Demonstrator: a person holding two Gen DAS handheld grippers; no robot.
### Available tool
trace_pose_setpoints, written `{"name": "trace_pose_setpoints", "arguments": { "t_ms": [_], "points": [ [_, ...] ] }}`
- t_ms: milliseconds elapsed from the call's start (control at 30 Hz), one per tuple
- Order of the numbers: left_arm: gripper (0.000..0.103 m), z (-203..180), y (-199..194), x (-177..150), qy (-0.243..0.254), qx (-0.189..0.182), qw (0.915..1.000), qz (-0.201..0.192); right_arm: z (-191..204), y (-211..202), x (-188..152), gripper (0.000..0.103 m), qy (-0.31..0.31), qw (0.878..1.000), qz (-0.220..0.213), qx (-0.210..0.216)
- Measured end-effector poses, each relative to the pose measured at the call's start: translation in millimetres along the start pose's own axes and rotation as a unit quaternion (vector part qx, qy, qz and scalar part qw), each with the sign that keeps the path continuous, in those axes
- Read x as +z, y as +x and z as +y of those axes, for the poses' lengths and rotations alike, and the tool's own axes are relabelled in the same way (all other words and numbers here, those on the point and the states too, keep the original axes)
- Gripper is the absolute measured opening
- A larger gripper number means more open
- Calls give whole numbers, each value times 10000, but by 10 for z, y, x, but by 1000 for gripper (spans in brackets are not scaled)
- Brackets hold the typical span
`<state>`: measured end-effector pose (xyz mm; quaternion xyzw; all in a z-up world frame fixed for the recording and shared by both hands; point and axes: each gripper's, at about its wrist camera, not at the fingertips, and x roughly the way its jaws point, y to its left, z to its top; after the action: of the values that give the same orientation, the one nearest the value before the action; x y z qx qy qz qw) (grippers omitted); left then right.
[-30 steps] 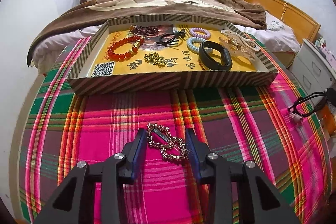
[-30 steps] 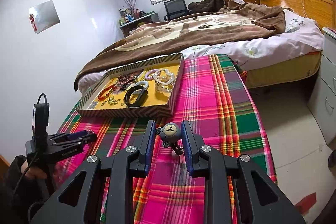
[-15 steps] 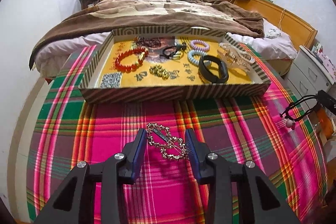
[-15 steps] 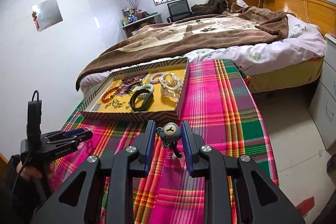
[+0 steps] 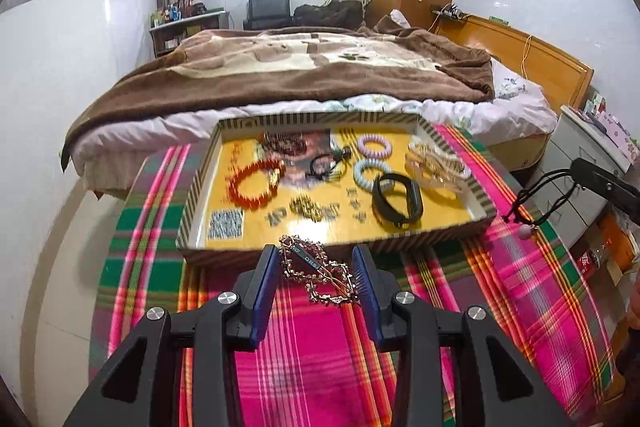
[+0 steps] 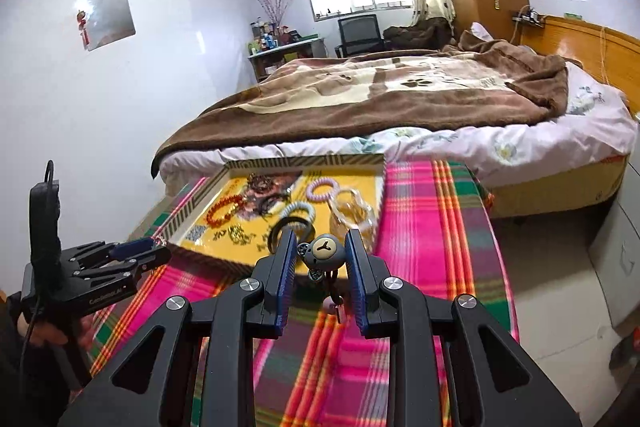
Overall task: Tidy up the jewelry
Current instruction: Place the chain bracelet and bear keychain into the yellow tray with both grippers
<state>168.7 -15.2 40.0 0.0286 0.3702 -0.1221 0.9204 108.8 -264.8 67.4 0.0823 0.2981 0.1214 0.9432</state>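
My left gripper (image 5: 315,259) is shut on a gold rhinestone hair clip (image 5: 320,273), held above the plaid cloth just in front of the striped tray (image 5: 400,242). My right gripper (image 6: 321,242) is shut on a grey bear-head hair tie (image 6: 322,251), whose black cord hangs below it, near the tray's (image 6: 304,161) front right corner. The tray's yellow floor carries a red bead bracelet (image 5: 256,183), a black band (image 5: 396,201), a pink spiral tie (image 5: 374,145), a blue spiral tie (image 5: 370,173), a clear claw clip (image 5: 436,163) and a gold chain (image 5: 306,207).
The table wears a pink and green plaid cloth (image 5: 500,287). Behind the tray lies a bed with a brown blanket (image 5: 280,75). A white drawer cabinet (image 5: 576,163) stands at the right. The left gripper (image 6: 154,247) shows at the left of the right wrist view, held by a hand.
Both grippers have risen and come closer to the tray's front edge, each keeping its piece. The tray's contents have not moved.
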Motion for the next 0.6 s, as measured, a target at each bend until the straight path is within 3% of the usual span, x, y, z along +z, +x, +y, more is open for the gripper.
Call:
{"name": "trace_pose_setpoints", "arguments": {
  "t_ms": [333, 600],
  "points": [
    [38, 154, 158, 381, -19, -66, 9998, -183, 118, 450, 428, 26, -241, 9997, 41, -5],
    [38, 207, 493, 572, -103, -161, 9998, -92, 29, 1050, 758, 26, -340, 9988, 345, -117]
  ]
}}
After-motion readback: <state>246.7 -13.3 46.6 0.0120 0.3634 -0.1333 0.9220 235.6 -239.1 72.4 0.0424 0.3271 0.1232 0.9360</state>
